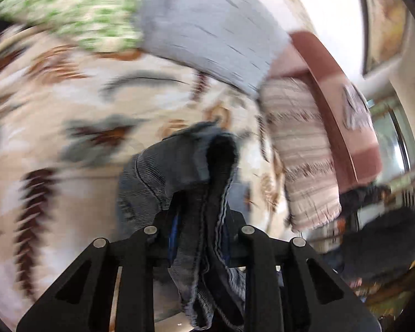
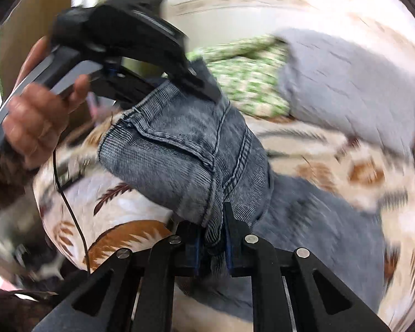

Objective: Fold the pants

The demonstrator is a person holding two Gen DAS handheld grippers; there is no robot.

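While both views smear with motion blur, the left gripper (image 1: 200, 221) is clenched on a bunched fold of the grey denim pants (image 1: 163, 166), the cloth rising between its fingers and hanging down past them toward the camera. Seen from the right wrist, the person's left hand (image 2: 38, 127) grips that tool's handle at far left, its jaws biting the upper edge of the same pants (image 2: 179, 149). Nearer, the right gripper (image 2: 211, 238) is clamped on a seam, so the denim stretches taut between the two tools, lifted off the bedspread (image 2: 359, 171). Much of the garment trails out of frame below the fingers, and the pads themselves are buried in cloth. Beneath lies a cream cover printed with brown and grey leaves; beyond it sit a green-patterned pillow (image 1: 77, 11), a grey pillow (image 1: 207, 33) and a striped one (image 1: 301, 155) against a reddish headboard (image 1: 343, 105) at right.
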